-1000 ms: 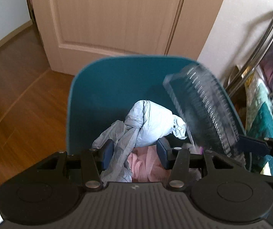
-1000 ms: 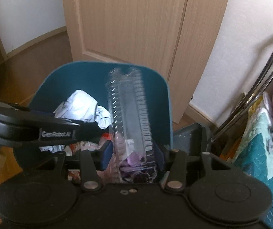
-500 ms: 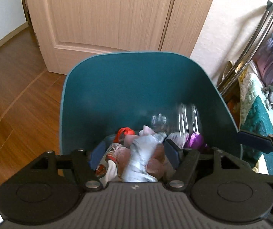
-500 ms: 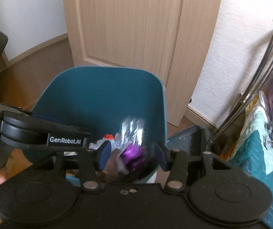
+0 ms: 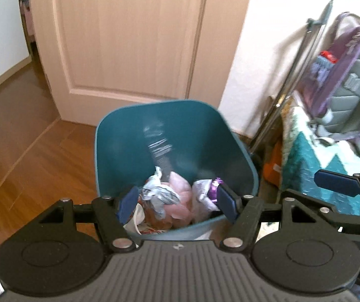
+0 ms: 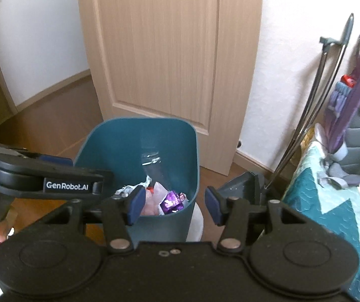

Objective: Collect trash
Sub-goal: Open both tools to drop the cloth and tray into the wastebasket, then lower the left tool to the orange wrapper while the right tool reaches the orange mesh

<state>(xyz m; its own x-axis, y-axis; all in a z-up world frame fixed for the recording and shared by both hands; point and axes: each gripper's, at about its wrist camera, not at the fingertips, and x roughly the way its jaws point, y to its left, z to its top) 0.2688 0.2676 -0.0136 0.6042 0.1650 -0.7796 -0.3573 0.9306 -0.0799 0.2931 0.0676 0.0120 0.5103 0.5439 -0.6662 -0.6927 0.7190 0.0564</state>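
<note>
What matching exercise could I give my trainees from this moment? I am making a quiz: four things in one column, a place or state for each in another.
Column one:
1. clear plastic tray
2. purple wrapper
3. purple backpack
4. left hand-held gripper

Column two:
A. open, nothing between its fingers
B. propped on the teal patterned quilt
C. leaning against the inner wall of the teal bin
D. lying among crumpled trash at the bottom of the bin

Pairs: 1-C, 2-D, 3-B, 4-A
</note>
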